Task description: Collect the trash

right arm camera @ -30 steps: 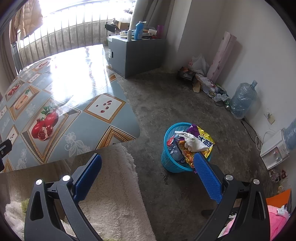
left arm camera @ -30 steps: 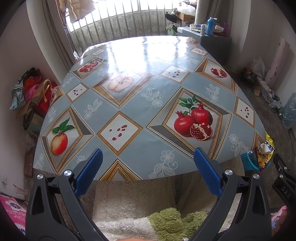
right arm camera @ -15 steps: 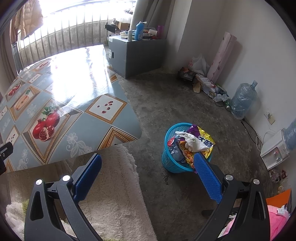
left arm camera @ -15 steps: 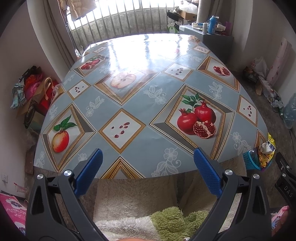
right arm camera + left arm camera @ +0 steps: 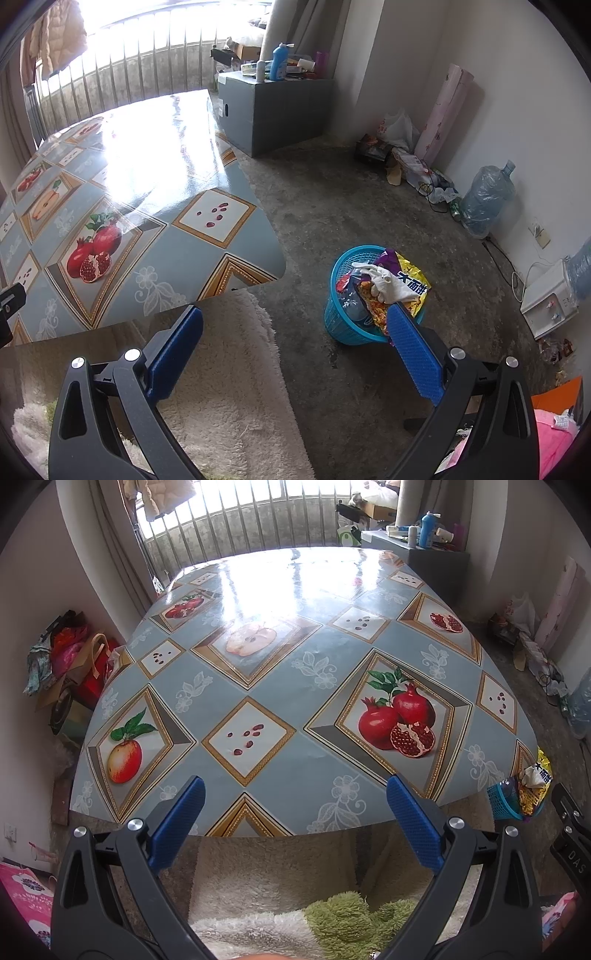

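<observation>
Your left gripper point(image 5: 295, 797) is spread wide, its blue pads point(image 5: 177, 819) far apart with nothing between them. It hangs over the near edge of the table point(image 5: 295, 760), above a cream fleece garment point(image 5: 273, 878) and a green fuzzy patch point(image 5: 347, 919) at the bottom of the left wrist view.

Your right gripper point(image 5: 295, 328) is likewise spread wide and holds nothing. Its left pad sits over the fleece; its right pad point(image 5: 413, 354) overlaps the near rim of the basket in the picture, but you cannot tell from this view whether they touch.

The basket point(image 5: 340, 325) is blue plastic and stands on the concrete floor point(image 5: 351, 192), just beside the table's near right corner. It is full of trash: a yellow snack bag point(image 5: 413, 280), a crumpled white tissue point(image 5: 388, 284) lying on top, and a purple wrapper point(image 5: 388, 256) at the far rim. The left wrist view shows the same basket point(image 5: 500, 801) at the far right, past the table edge.

The table carries a glossy blue cloth printed with a pomegranate panel point(image 5: 399, 716) and an apple panel point(image 5: 125, 755).

Beyond the table stand a grey cabinet point(image 5: 273, 107) with a blue bottle point(image 5: 280, 61) on top, and a barred window point(image 5: 251, 520). A water jug point(image 5: 484, 199) rests against the right wall.
</observation>
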Tool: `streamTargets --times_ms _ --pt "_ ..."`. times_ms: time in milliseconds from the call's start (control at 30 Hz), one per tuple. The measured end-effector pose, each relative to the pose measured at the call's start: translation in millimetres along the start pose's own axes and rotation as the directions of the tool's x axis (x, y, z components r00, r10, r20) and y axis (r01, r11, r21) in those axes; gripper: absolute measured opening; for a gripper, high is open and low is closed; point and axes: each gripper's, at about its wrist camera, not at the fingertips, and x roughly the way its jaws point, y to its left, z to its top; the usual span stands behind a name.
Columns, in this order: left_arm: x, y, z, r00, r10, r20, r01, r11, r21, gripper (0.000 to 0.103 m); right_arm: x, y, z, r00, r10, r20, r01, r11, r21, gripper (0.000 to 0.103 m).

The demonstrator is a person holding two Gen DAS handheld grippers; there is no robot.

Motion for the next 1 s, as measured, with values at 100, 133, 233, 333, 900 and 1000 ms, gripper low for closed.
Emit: streamTargets --times_ms 100,133,233,333,900,1000 --pt "-0.8 0.8 0.2 1.000 0.003 0.000 -0.003 1.000 -0.002 0.094 0.0 -0.2 0.0 1.000 0.000 0.000 0.000 1.000 0.001 0.097" --pt "-0.6 0.4 0.4 1.000 0.003 0.000 -0.003 1.000 -0.001 0.094 -0.1 -0.3 -0.1 1.000 0.000 0.000 0.000 1.000 0.001 0.097" --pt "-0.5 0.4 0.6 1.000 0.003 0.000 -0.003 1.000 -0.001 0.094 -0.6 0.4 0.4 1.000 0.000 0.001 0.000 1.000 0.000 0.097" --pt "-0.9 1.2 0.9 1.000 0.004 0.002 -0.004 1.000 -0.002 0.094 -1.1 5.6 2.1 1.000 0.002 0.005 -0.002 1.000 -0.003 0.097" --pt "-0.6 -0.3 0.5 1.000 0.005 0.000 -0.005 1.000 0.000 0.094 -1.2 7.5 3.0 1.000 0.007 0.005 -0.007 1.000 -0.001 0.097" --pt "-0.6 -1.0 0.2 1.000 0.006 0.000 -0.006 1.000 0.000 0.094 -1.2 8.7 3.6 1.000 0.007 0.004 -0.007 1.000 0.001 0.097"
